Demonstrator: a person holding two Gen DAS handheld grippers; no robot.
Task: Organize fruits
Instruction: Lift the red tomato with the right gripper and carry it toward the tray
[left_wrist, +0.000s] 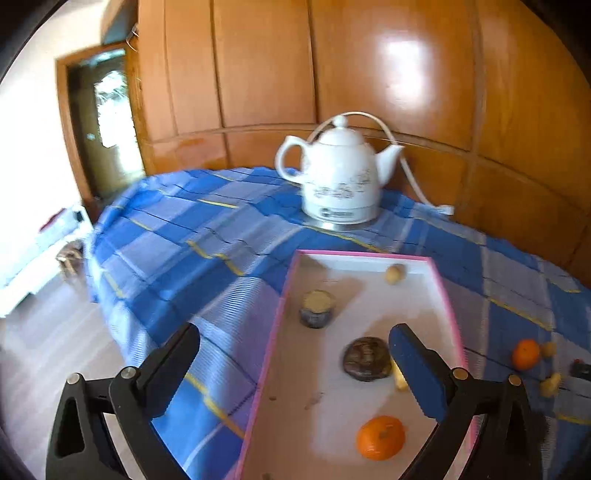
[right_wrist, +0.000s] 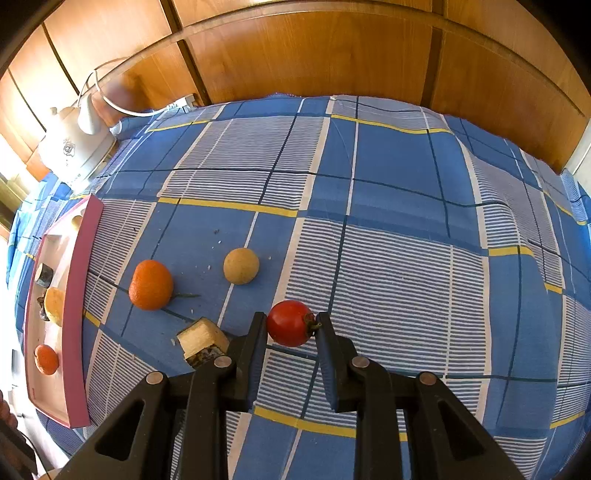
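Tomato (right_wrist: 290, 324) is being gripped between the closed-in fingers of the right gripper (right_wrist: 290, 326), just above the blue checked cloth (right_wrist: 388, 258), right of the loose orange (right_wrist: 150, 284). Over the pink-rimmed tray (left_wrist: 284, 295), the left gripper (left_wrist: 291, 350) is being held spread wide, nothing clasped, another orange (left_wrist: 380, 437) lying at the tray's near end.
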